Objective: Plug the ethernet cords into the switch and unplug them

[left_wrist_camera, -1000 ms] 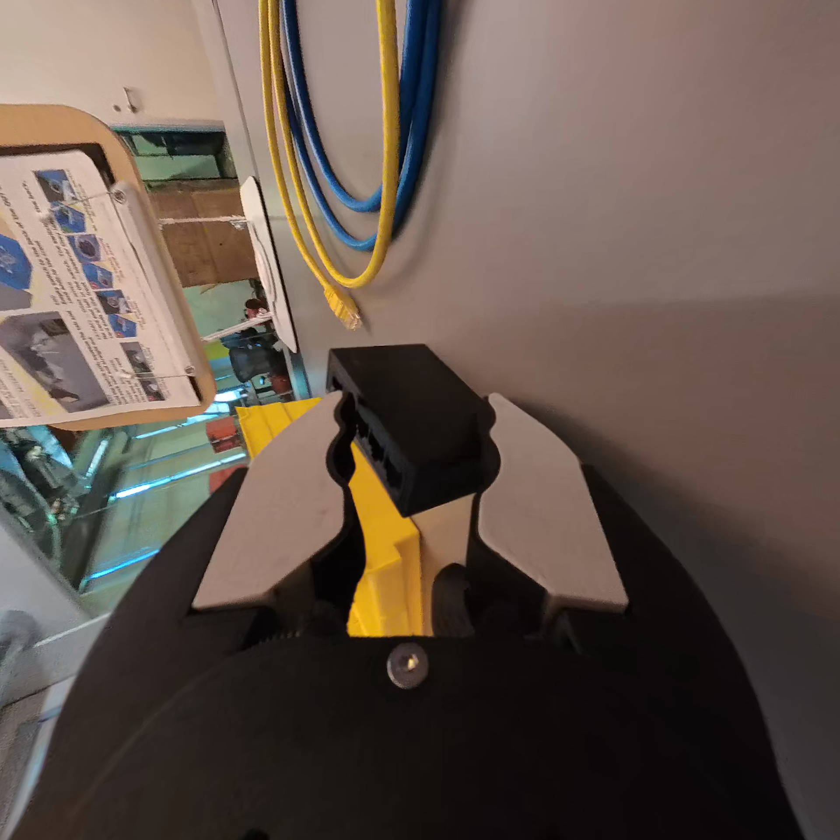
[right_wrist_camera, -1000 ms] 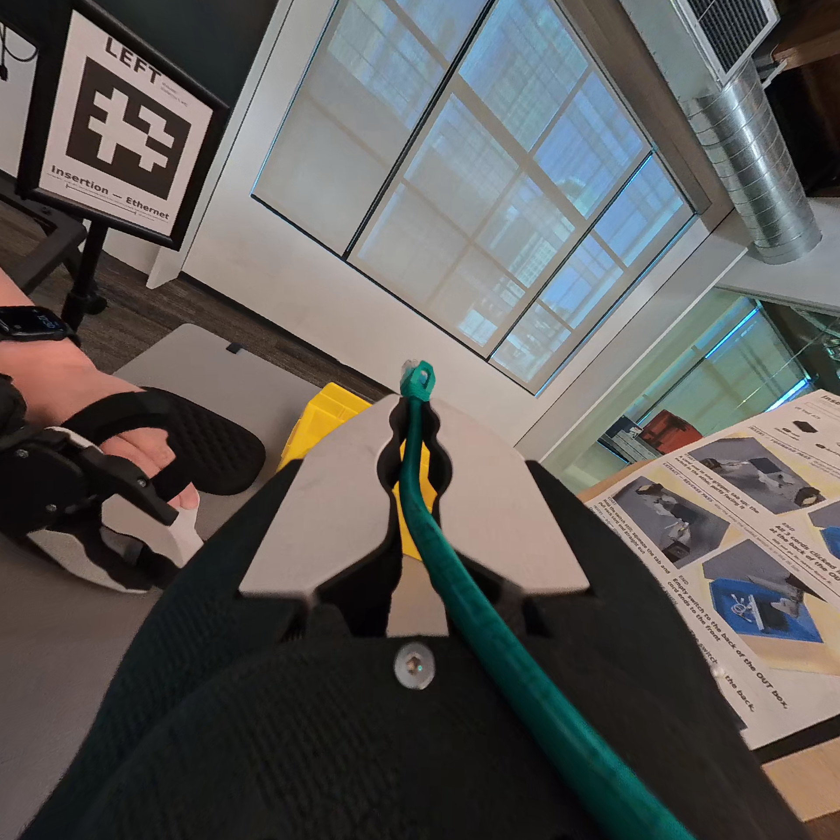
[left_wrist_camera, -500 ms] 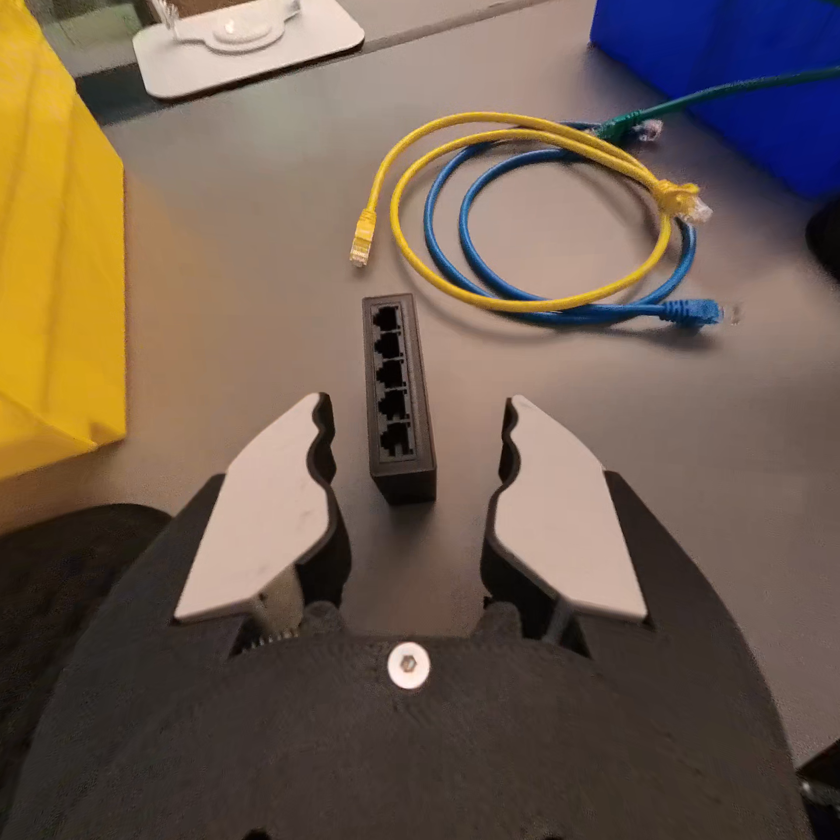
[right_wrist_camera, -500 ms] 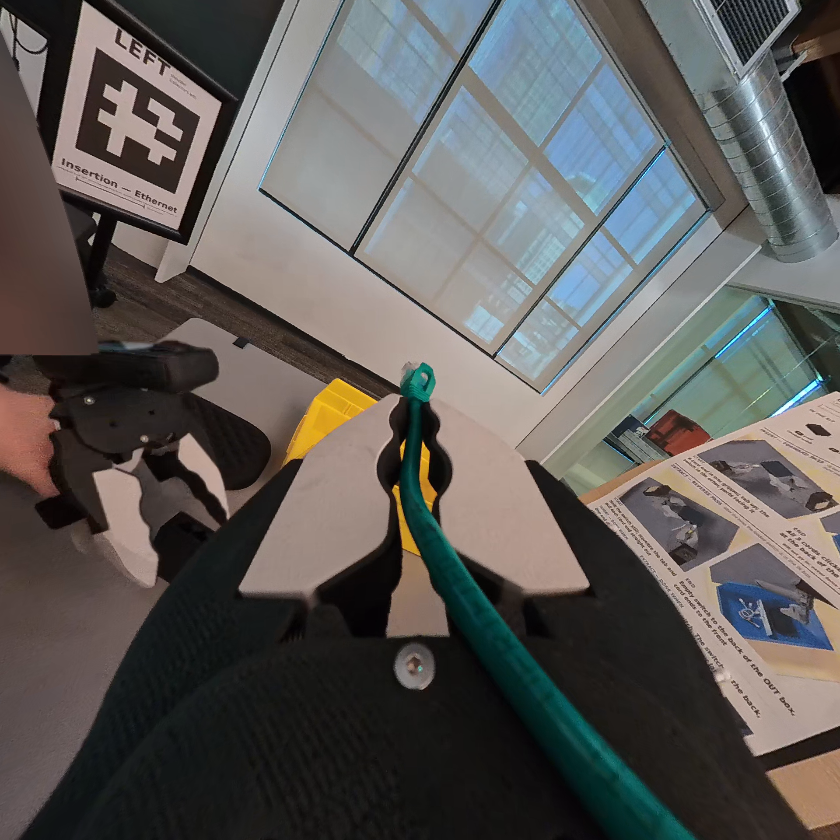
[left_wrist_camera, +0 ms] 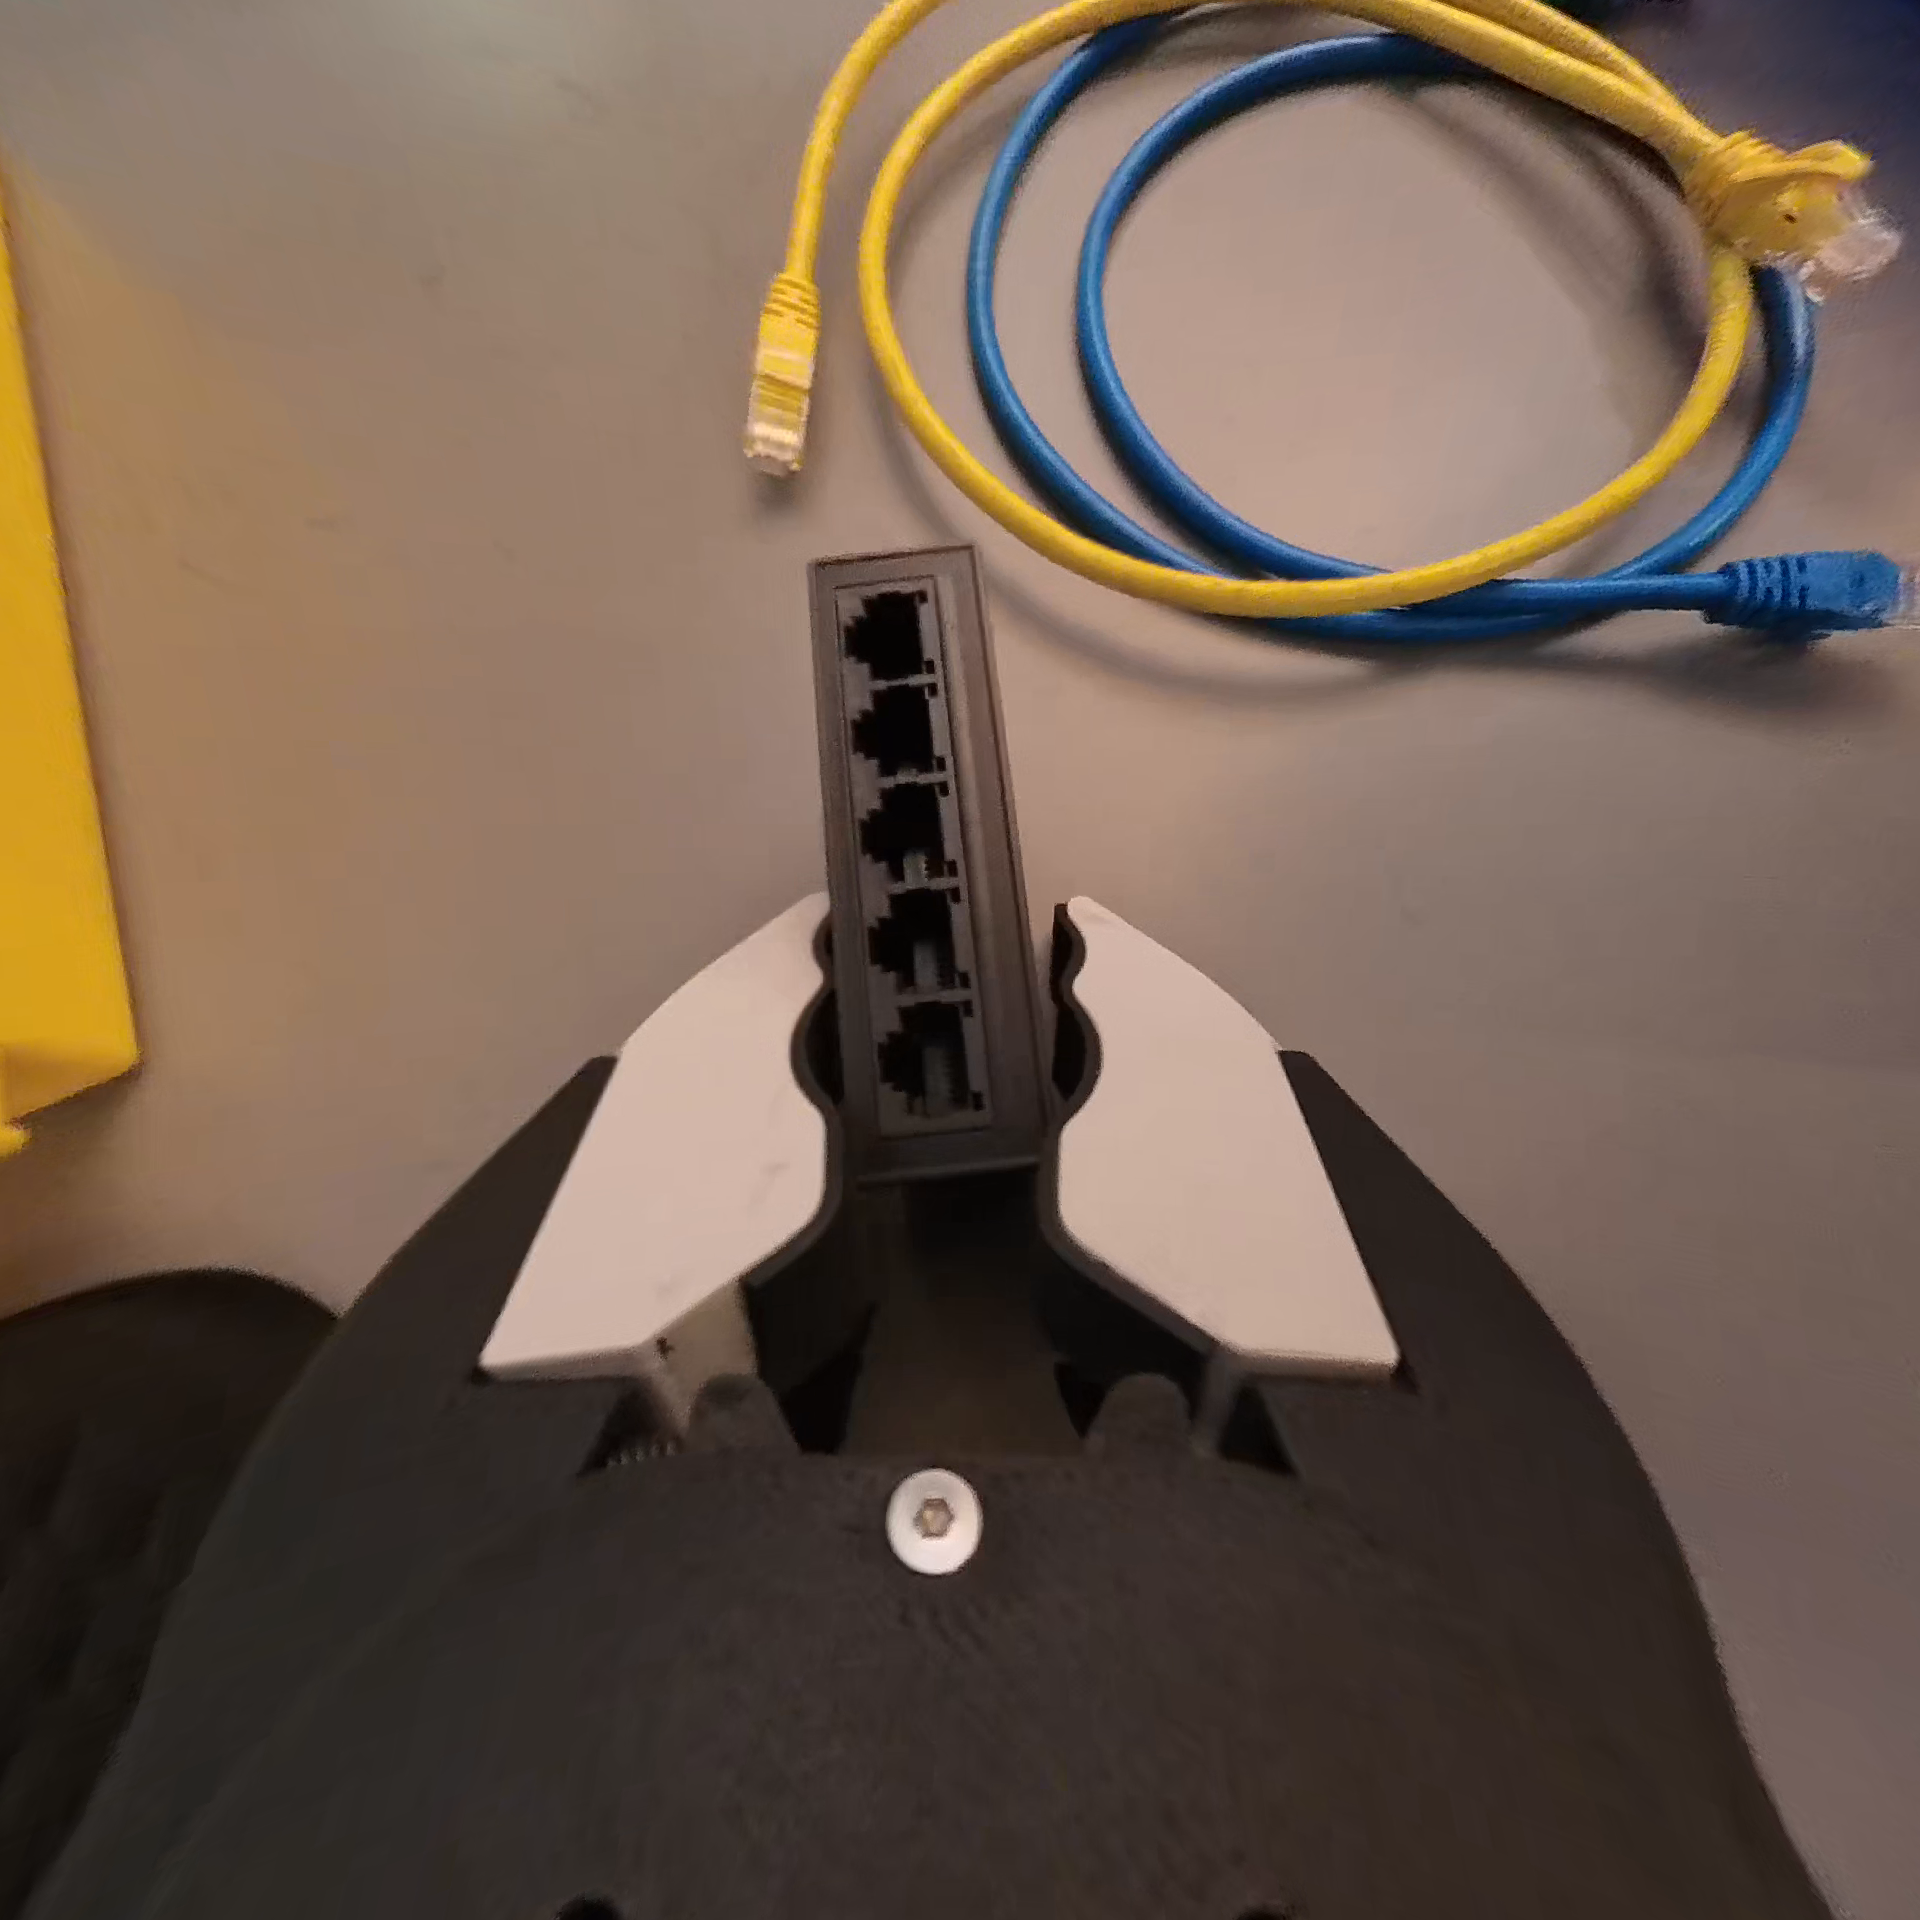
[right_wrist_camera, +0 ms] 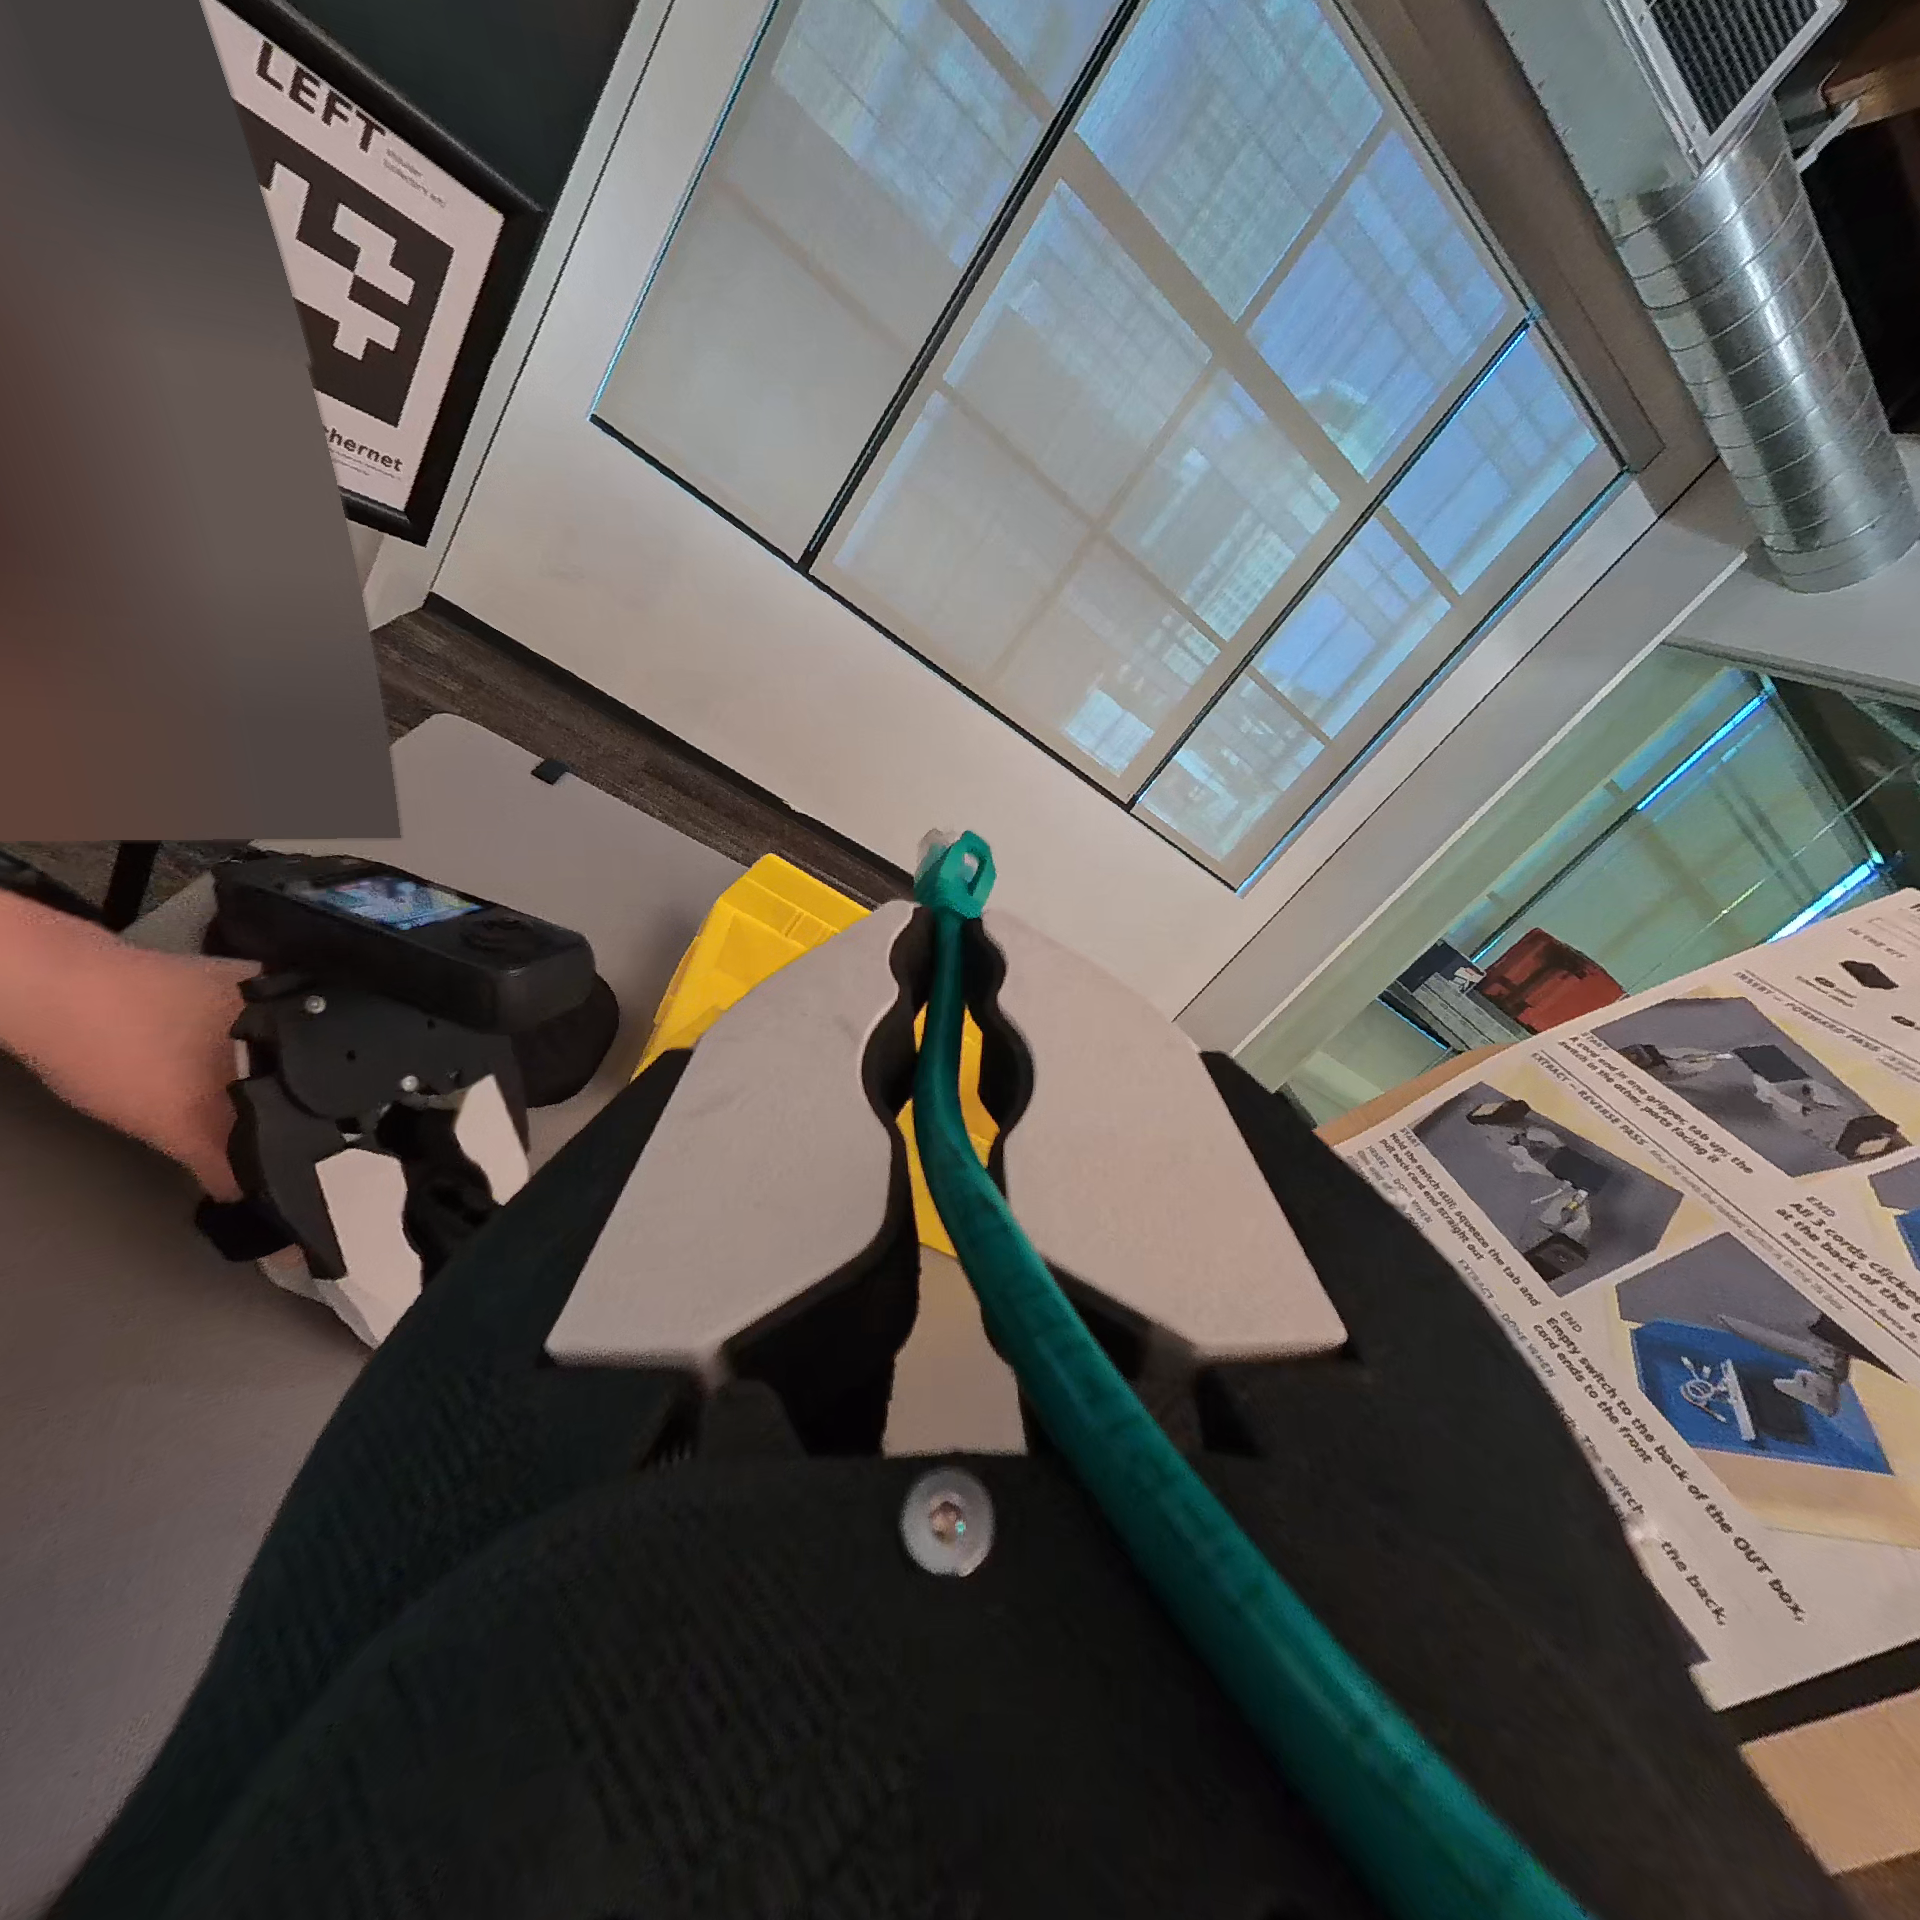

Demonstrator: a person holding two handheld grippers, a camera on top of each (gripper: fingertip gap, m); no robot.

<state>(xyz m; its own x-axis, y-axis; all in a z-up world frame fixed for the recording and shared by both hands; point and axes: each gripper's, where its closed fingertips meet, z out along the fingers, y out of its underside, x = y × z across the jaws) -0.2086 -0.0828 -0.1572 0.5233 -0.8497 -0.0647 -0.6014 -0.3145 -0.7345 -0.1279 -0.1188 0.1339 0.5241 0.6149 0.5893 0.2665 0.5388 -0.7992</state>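
Observation:
The black switch (left_wrist_camera: 914,831) lies on the grey table (left_wrist_camera: 416,623), its row of empty ports facing up. My left gripper (left_wrist_camera: 940,914) is shut on the switch's near end, one finger on each long side. A yellow cord (left_wrist_camera: 1039,540) and a blue cord (left_wrist_camera: 1143,499) lie coiled just beyond it, all their plugs loose. My right gripper (right_wrist_camera: 951,925) is shut on a green cord (right_wrist_camera: 1091,1351), held up in the air with its plug (right_wrist_camera: 954,878) poking out past the fingertips. The left gripper also shows in the right wrist view (right_wrist_camera: 416,1195), low at the left, held by a hand (right_wrist_camera: 125,1039).
A yellow bin (left_wrist_camera: 52,727) stands left of the switch and also shows in the right wrist view (right_wrist_camera: 748,935). A printed instruction sheet (right_wrist_camera: 1662,1195) lies at the right. A framed sign (right_wrist_camera: 353,281), windows and a duct are behind. Tip to tip, the grippers are about 30 cm apart.
The left gripper first held the switch on its side, then opened with the switch lying ports-up on the table, and has now closed on its near end. The right gripper has stayed shut on the green cord.

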